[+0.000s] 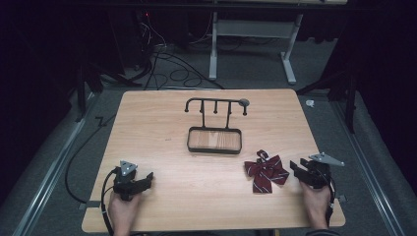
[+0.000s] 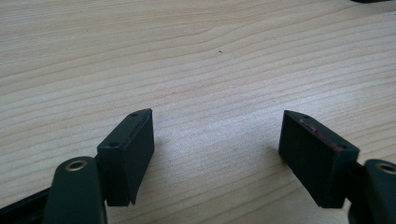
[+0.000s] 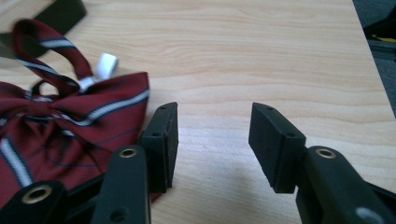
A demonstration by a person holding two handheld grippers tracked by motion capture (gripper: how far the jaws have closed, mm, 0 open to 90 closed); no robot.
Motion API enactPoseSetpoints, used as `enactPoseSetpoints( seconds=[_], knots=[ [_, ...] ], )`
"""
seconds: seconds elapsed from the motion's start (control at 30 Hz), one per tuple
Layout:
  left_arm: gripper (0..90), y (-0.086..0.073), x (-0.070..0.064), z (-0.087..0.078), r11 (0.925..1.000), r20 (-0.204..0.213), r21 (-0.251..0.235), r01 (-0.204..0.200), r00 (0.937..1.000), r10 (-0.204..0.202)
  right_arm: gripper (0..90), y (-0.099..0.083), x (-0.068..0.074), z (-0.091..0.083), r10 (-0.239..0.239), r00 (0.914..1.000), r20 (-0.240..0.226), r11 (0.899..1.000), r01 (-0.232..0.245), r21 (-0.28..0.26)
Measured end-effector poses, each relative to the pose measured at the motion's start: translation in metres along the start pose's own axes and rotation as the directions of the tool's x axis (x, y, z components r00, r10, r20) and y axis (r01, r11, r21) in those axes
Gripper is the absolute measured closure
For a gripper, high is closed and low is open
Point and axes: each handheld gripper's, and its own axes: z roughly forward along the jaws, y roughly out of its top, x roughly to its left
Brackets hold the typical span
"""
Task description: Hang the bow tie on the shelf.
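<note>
Bow tie [image 1: 266,171], dark red with white and dark stripes, lying flat on the worktop [image 1: 167,128] at about 4 o'clock from the centre; its neck loop [image 1: 262,155] points toward 12 o'clock and carries a small white clasp [image 3: 106,65]. Right tool [image 1: 298,170], held in the person's right hand [image 1: 316,199], sits just beside the bow tie at its 3 o'clock; in the right gripper view the jaws stand wide apart with bare wood between them, one jaw close against the edge of the red cloth, nothing gripped. Hanger stand [image 1: 215,104], black metal, a crossbar with short hooks over a shallow tray base [image 1: 214,140] with a wooden floor, set at 11 o'clock from the bow tie, near the middle of the worktop and well apart from both tools. Left tool [image 1: 145,181], in the person's left hand [image 1: 123,209], rests at about 8 o'clock on the worktop, well apart from the bow tie; in the left gripper view its jaws are spread wide over plain wood grain, holding nothing. A grey three-cornered plate tops each tool. Beyond the worktop at 12 o'clock, cables [image 1: 169,69] lie on grey floor beside a white table frame [image 1: 251,34].
</note>
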Motion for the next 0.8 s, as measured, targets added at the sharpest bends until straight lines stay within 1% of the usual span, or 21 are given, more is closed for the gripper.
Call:
enactPoseSetpoints(
  seconds=[0.1,0.13,0.2,0.23,0.5,0.57,0.67,0.8],
  knots=[
    [27.0,0.0,0.0,0.0,1.0,0.0,0.0,0.0,1.0,0.0,55.3,0.001,0.001,-0.002,-0.008,0.9999,-0.012,1.0,0.008,-0.009],
    [27.1,0.0,0.0,0.0,1.0,0.0,0.0,0.0,1.0,0.0,55.6,0.003,0.003,-0.003,-0.009,0.9996,-0.025,1.0,0.008,-0.013],
    [27.1,0.0,0.0,0.0,1.0,0.0,0.0,0.0,1.0,0.0,55.6,0.003,0.003,-0.003,-0.012,0.9994,-0.033,1.0,0.011,-0.017],
    [27.0,0.0,0.0,0.0,1.0,0.0,0.001,-0.001,1.0,0.001,55.9,0.005,0.005,-0.004,-0.008,0.9988,-0.047,1.0,0.007,-0.02],
    [27.1,0.0,0.0,0.0,1.0,0.0,0.0,0.0,1.0,0.0,57.5,0.013,0.015,-0.005,-0.021,0.9946,-0.102,0.999,0.018,-0.036],
    [27.0,0.0,0.0,0.0,1.0,0.0,-0.001,0.001,1.0,-0.001,57.9,0.016,0.017,-0.005,-0.035,0.9933,-0.111,0.999,0.03,-0.045],
    [27.1,0.0,0.0,0.0,1.0,-0.002,-0.004,0.003,1.0,-0.003,58.0,0.02,0.021,-0.004,-0.031,0.9917,-0.125,0.999,0.026,-0.047],
    [27.1,0.0,0.0,0.0,1.0,-0.002,-0.004,0.002,1.0,-0.002,58.4,0.024,0.024,-0.003,-0.045,0.9896,-0.136,0.998,0.038,-0.052]
  ],
)
